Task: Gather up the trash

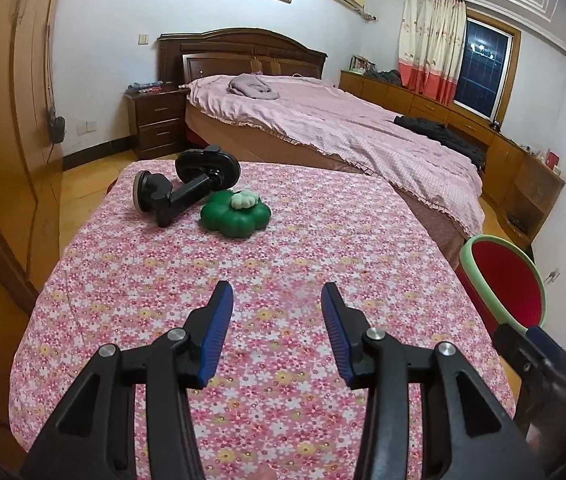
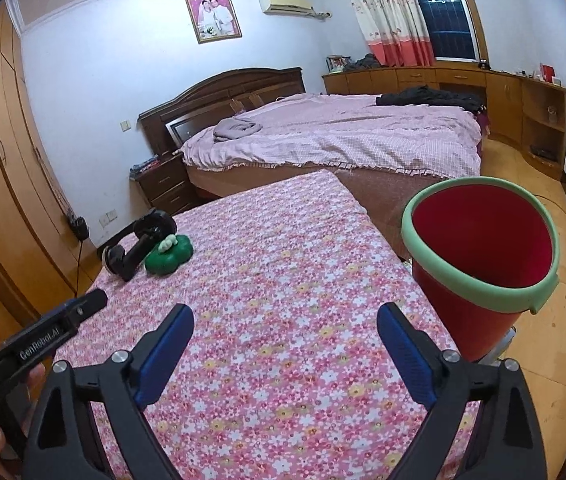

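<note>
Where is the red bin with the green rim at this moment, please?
The red bin stands off the right edge of the floral-covered table, just beyond the open right gripper; the left wrist view catches it at far right.

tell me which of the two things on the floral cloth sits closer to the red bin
The green flower-shaped toy, with a pale lump on top. The black suction-cup mount lies touching its far side, farther from the red bin.

pink floral tablecloth (image 1: 283,240), red bucket (image 2: 479,240), green-rimmed

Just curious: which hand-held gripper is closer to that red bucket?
Right. The right gripper is open just left of the bucket; the left gripper is open farther left, over the table's middle.
</note>
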A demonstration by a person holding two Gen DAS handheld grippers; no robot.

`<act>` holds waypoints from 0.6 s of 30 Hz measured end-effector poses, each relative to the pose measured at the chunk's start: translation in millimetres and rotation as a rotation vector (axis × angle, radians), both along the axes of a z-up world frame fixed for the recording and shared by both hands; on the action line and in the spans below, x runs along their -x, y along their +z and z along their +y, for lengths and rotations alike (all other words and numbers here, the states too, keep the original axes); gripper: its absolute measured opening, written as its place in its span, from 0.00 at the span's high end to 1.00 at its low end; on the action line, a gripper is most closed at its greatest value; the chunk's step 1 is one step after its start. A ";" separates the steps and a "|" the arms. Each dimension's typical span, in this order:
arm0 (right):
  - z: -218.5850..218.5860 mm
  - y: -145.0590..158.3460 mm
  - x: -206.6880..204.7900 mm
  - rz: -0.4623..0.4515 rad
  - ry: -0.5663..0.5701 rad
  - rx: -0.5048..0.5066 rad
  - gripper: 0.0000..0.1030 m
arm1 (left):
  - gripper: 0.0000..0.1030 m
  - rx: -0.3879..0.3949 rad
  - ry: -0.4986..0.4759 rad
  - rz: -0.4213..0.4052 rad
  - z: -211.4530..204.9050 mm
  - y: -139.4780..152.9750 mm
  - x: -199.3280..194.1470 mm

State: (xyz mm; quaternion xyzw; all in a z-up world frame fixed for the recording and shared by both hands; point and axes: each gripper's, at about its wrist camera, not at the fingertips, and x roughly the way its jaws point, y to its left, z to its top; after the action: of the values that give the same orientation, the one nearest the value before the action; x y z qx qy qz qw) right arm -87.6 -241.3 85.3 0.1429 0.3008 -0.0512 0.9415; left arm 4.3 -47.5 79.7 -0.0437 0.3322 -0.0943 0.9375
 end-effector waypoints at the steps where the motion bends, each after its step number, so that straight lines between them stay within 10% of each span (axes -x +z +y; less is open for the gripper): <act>1: -0.5 -1.1 0.0 0.003 -0.001 -0.003 0.08 | 0.55 -0.001 0.003 0.000 0.1 0.1 0.1; 18: 1.1 -6.7 0.7 0.021 0.012 -0.012 0.08 | 0.55 -0.033 0.017 -0.008 -3.6 -1.2 1.6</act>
State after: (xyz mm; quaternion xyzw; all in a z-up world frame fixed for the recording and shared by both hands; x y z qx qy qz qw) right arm -88.4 -240.1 78.6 0.1463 0.3118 -0.0449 0.9378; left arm 2.7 -51.1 78.5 -0.0305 0.3297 -0.0810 0.9401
